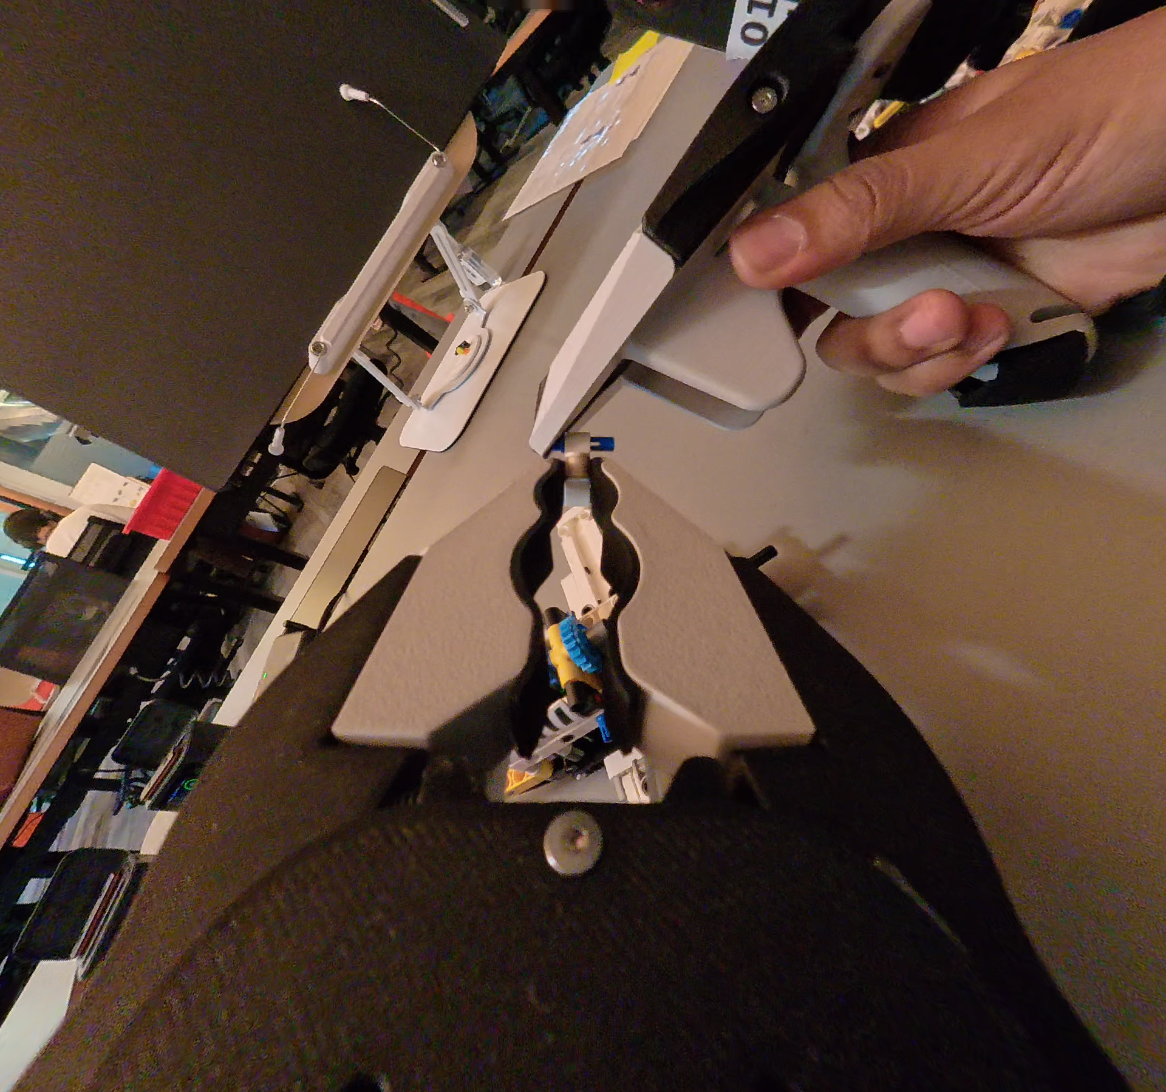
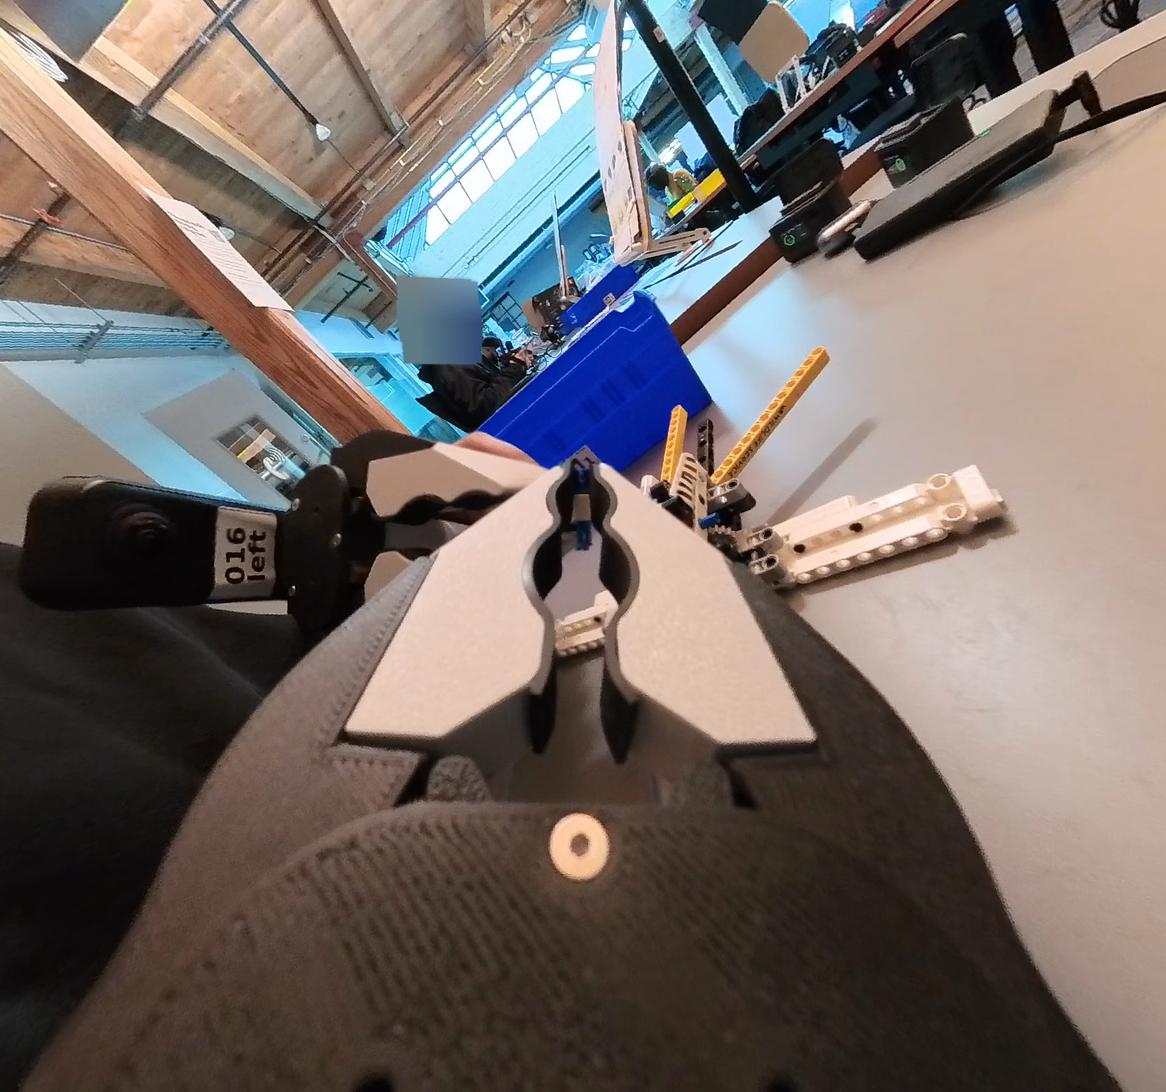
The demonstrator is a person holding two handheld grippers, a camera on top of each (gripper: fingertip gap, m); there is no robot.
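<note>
In the left wrist view my left gripper point(image 1: 575, 470) is shut on a small grey connector point(image 1: 575, 484), which has a blue pin point(image 1: 599, 443) through its top. My right gripper point(image 1: 546, 444) comes in from above, held by a hand point(image 1: 946, 210), and its white tip meets the pin's left end. In the right wrist view my right gripper point(image 2: 583, 470) is shut on the blue pin point(image 2: 582, 535), with the grey connector point(image 2: 583, 503) between its fingers. The left gripper's fingers point(image 2: 410, 481) reach in from the left. A model of white, yellow and black beams point(image 2: 725, 494) lies just beyond on the grey table point(image 2: 946, 683).
A blue bin point(image 2: 606, 380) stands behind the model. A dark monitor back point(image 1: 189, 178) on a white stand plate point(image 1: 473, 361) is at the left. A sheet of paper point(image 1: 587, 140) lies farther back. Black devices point(image 2: 946, 178) sit at the table's far edge. Both grippers' tips are close together, under 4 cm apart.
</note>
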